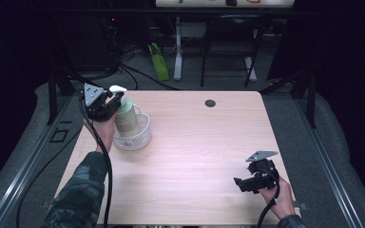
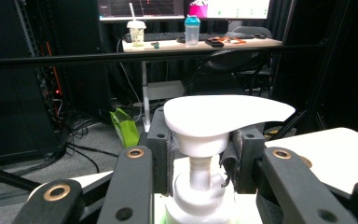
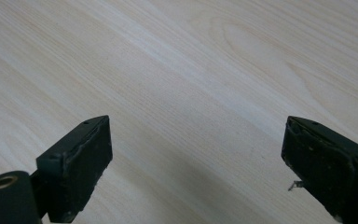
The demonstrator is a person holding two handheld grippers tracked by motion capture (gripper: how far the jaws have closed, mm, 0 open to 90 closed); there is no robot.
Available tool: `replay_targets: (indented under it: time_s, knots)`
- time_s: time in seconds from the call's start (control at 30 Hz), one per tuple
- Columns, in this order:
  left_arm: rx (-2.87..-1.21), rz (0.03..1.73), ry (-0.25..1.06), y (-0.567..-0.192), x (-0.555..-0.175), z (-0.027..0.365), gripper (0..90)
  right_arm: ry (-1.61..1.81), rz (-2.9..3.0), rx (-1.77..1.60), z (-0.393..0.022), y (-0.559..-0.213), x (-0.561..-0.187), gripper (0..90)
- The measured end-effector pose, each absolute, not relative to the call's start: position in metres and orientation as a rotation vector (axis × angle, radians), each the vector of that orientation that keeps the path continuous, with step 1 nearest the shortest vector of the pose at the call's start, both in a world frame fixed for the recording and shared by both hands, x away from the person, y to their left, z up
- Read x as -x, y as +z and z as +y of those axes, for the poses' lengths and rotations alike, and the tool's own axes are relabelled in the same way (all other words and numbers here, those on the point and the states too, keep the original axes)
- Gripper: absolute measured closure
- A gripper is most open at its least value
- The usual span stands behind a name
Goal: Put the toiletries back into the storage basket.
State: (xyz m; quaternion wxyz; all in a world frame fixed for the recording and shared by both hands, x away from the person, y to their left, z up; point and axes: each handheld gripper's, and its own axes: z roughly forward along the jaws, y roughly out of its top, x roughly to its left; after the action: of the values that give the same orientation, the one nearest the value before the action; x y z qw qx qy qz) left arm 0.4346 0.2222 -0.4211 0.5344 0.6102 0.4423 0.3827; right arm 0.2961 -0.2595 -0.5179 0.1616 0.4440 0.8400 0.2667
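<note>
Left gripper (image 2: pixel 200 156) clamping pump bottle (image 1: pixel 126 118) in white basket (image 1: pixel 140 137), right gripper (image 3: pixel 196 172) wide over table (image 1: pixel 195 142)

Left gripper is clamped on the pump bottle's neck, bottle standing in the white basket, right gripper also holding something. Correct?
Not quite: the right gripper holds nothing; the right gripper view shows its jaws apart over bare table. The left gripper does clamp the pump bottle in the white basket.

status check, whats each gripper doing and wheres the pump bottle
Left gripper jaws shut on pump bottle neck, under the white pump head. Bottle stands in white basket. Right gripper jaws open over bare table. Nothing in the way.
</note>
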Motion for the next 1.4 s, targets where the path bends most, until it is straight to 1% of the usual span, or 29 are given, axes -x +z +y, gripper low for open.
replay_targets:
  time_s: [0.33,0.6,0.83,0.93,0.97,1.0,1.03,1.1,1.3,1.33,1.37,1.4]
  knots:
    - [-1.470,1.061,0.901,-0.427,-0.432,0.222,66.9,0.763,2.399,-1.267,-0.259,-0.518,-0.296,8.0]
    - [-1.484,1.051,0.929,-0.429,-0.421,0.217,66.8,0.760,2.398,-1.262,-0.258,-0.517,-0.296,8.0]
    - [-1.487,1.067,0.913,-0.428,-0.417,0.217,65.2,0.760,2.398,-1.259,-0.258,-0.517,-0.295,8.0]
    - [-1.480,1.083,0.906,-0.428,-0.417,0.218,60.0,0.762,2.398,-1.260,-0.258,-0.517,-0.295,8.0]
    - [-1.473,1.088,0.903,-0.428,-0.416,0.219,60.0,0.762,2.397,-1.263,-0.258,-0.517,-0.295,8.0]
    - [-1.472,1.095,0.900,-0.428,-0.416,0.219,56.2,0.762,2.397,-1.266,-0.258,-0.517,-0.296,8.0]
    - [-1.469,1.102,0.895,-0.428,-0.416,0.220,56.2,0.762,2.397,-1.266,-0.258,-0.517,-0.296,8.0]
    - [-1.464,1.119,0.888,-0.428,-0.415,0.220,48.1,0.762,2.397,-1.264,-0.258,-0.517,-0.296,8.0]
    - [-1.480,1.152,0.865,-0.428,-0.413,0.222,30.3,0.761,2.399,-1.259,-0.258,-0.517,-0.295,8.0]
    - [-1.484,1.157,0.859,-0.428,-0.413,0.222,26.2,0.761,2.399,-1.259,-0.258,-0.517,-0.295,8.0]
    - [-1.488,1.161,0.846,-0.428,-0.413,0.222,18.4,0.761,2.399,-1.260,-0.258,-0.517,-0.296,8.0]
    - [-1.491,1.166,0.844,-0.429,-0.412,0.221,18.4,0.761,2.399,-1.260,-0.258,-0.517,-0.296,8.0]
